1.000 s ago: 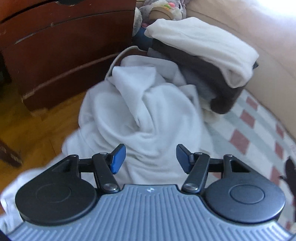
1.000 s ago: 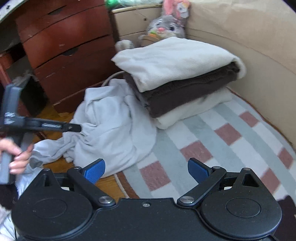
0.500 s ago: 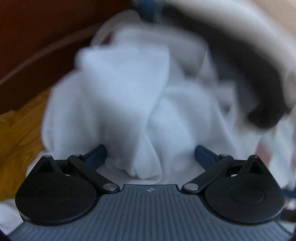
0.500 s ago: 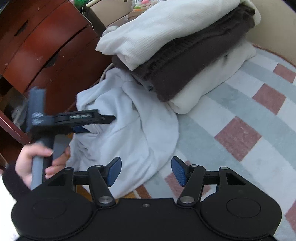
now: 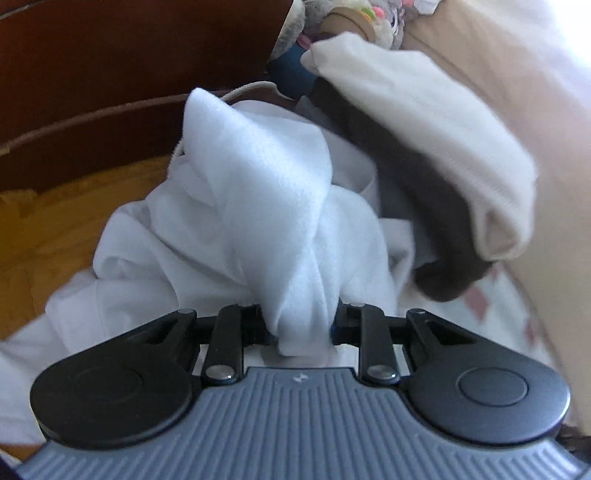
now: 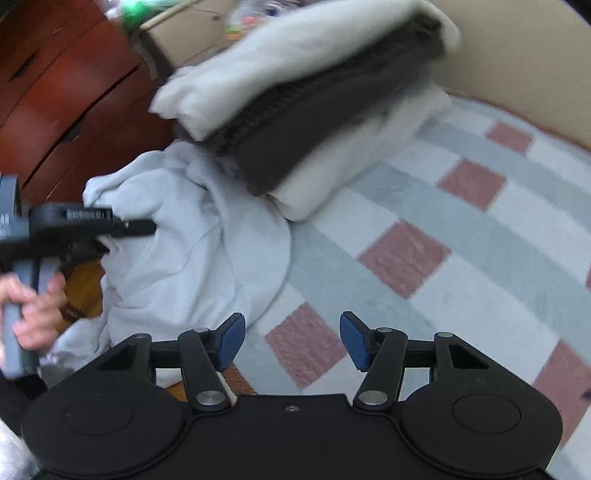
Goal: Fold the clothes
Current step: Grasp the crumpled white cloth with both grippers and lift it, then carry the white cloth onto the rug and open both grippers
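A crumpled white garment (image 5: 258, 221) lies in a heap on the floor beside a stack of folded clothes (image 5: 424, 147). My left gripper (image 5: 301, 328) is shut on a bunched fold of this garment, which hides both fingertips. In the right wrist view the same white garment (image 6: 192, 240) spreads from the wood floor onto the rug, and the left gripper (image 6: 144, 227) bites into its left side, held by a person's hand (image 6: 33, 310). My right gripper (image 6: 291, 341) hovers open over the rug, just right of the garment's edge, holding nothing.
The folded stack (image 6: 314, 92) has a cream piece on top, a dark brown one in the middle and a cream one below. A dark wooden dresser (image 6: 66, 85) stands at the left. The checked rug (image 6: 443, 258) extends right toward a beige sofa base (image 6: 524, 66). Plush toys (image 5: 351, 18) sit behind.
My left gripper pushed into the white garment and shut on a fold of it. My right gripper swung nearer the garment's edge and stays open.
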The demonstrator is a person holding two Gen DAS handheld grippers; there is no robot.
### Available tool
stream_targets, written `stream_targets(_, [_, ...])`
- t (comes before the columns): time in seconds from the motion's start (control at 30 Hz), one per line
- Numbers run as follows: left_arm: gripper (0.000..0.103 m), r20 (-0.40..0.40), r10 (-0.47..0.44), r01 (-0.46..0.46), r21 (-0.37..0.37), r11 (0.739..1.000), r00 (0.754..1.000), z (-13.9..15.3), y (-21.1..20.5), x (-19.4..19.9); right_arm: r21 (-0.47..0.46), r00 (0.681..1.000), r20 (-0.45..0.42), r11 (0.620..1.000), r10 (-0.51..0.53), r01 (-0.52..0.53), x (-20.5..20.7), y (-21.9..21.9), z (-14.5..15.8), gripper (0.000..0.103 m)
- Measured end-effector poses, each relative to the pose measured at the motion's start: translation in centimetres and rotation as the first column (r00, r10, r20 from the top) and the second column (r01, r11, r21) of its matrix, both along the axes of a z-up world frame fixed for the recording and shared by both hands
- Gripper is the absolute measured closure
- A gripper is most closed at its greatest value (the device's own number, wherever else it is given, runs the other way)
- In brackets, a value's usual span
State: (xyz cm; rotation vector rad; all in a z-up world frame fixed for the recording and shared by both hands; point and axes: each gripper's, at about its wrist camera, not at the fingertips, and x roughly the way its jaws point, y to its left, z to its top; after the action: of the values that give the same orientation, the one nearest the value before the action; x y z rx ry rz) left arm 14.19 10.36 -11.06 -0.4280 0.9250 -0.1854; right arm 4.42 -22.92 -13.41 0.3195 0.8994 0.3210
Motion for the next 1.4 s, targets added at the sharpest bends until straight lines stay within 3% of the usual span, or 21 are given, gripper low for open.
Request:
stream_targets(0.07, [0.080,0.019,-0.067,0.067,-0.021,0.998,0.998,1.5,-0.7,-0.6,0.001,0.999,0.023,0.999,0.040,-0.040,-0.4,0.3,0.6,0.040])
stream_targets(0.2, [0.080,0.122,-0.275,0.268,0.069,0.961,0.954,5.6,-4.8,-3.9,0.021,0.993,0.069,0.995,0.096,-0.098,-1.7,0.4,1.7,0.040])
stream_targets(0.4, [0.080,0.269,-0.425,0.449,-0.032,0.893,0.865,11.0,-9.1,-8.1,0.061,0.980,0.188,0.995,0.065,-0.077,-4.5,-1.5,3.7,0.038])
stream_targets(0.5, [0.081,0.295,-0.480,0.531,-0.120,0.839,0.826,12.3,-11.5,-9.2,0.082,0.968,0.246,0.994,0.047,-0.069,-5.9,-2.5,4.8,0.014])
stream_targets(0.6, [0.082,0.319,-0.531,0.594,-0.149,0.790,0.785,13.2,-14.7,-9.5,0.098,0.956,0.292,0.995,0.004,-0.034,-6.7,-3.9,5.6,0.013])
stream_targets(0.63, [0.082,0.326,-0.546,0.611,-0.140,0.779,0.771,13.6,-15.8,-9.7,0.099,0.951,0.308,0.995,-0.015,-0.016,-6.8,-4.5,5.9,0.031])
stream_targets(0.67, [0.082,0.335,-0.562,0.626,-0.122,0.770,0.757,14.0,-16.9,-10.0,0.098,0.945,0.326,0.995,-0.032,-0.001,-7.1,-5.2,6.3,0.066])
stream_targets(0.7, [0.082,0.347,-0.577,0.642,-0.105,0.760,0.739,14.5,-18.1,-10.3,0.096,0.939,0.338,0.995,-0.059,0.028,-7.3,-6.0,6.8,0.076])
stream_targets(0.77, [0.082,0.393,-0.604,0.680,-0.079,0.729,0.693,15.8,-20.8,-10.7,0.083,0.922,0.368,0.991,-0.125,0.101,-8.0,-7.6,8.3,0.081])
stream_targets(0.83, [0.082,0.456,-0.620,0.722,-0.077,0.687,0.639,18.1,-23.3,-10.7,0.047,0.880,0.435,0.981,-0.190,0.188,-9.1,-9.2,10.4,0.083])
stream_targets(0.97, [0.082,0.572,-0.627,0.790,-0.062,0.609,0.529,22.9,-28.3,-10.6,0.008,0.764,0.563,0.926,-0.315,0.377,-11.5,-13.2,15.8,0.084])
stream_targets(1.03, [0.076,0.593,-0.636,0.804,-0.032,0.594,0.494,24.2,-31.2,-10.8,-0.018,0.707,0.605,0.881,-0.367,0.473,-12.5,-15.4,17.8,0.085])
stream_targets(1.07, [0.074,0.588,-0.645,0.804,-0.013,0.595,0.488,24.4,-32.6,-10.8,-0.046,0.689,0.609,0.850,-0.392,0.524,-12.8,-16.3,18.3,0.085])
stream_targets(1.13, [0.052,0.541,-0.663,0.776,0.031,0.630,0.517,22.8,-34.8,-10.6,-0.137,0.687,0.565,0.770,-0.456,0.623,-12.9,-18.5,17.1,0.086])
stream_targets(1.23, [0.050,0.473,-0.684,0.719,0.140,0.681,0.556,16.7,-36.8,-9.9,-0.292,0.682,0.473,0.631,-0.558,0.719,-12.9,-21.8,14.1,0.088])
stream_targets(1.3, [0.050,0.406,-0.687,0.680,0.190,0.708,0.603,11.8,-37.6,-9.5,-0.409,0.691,0.361,0.559,-0.627,0.721,-13.1,-23.9,10.2,0.090])
stream_targets(1.37, [0.048,0.377,-0.634,0.614,0.189,0.766,0.675,6.7,-37.5,-8.8,-0.513,0.680,0.253,0.501,-0.688,0.697,-14.0,-25.7,5.9,0.092])
stream_targets(1.4, [0.041,0.354,-0.616,0.592,0.186,0.784,0.704,4.6,-37.4,-8.3,-0.546,0.665,0.214,0.477,-0.716,0.689,-14.8,-26.5,3.9,0.092])
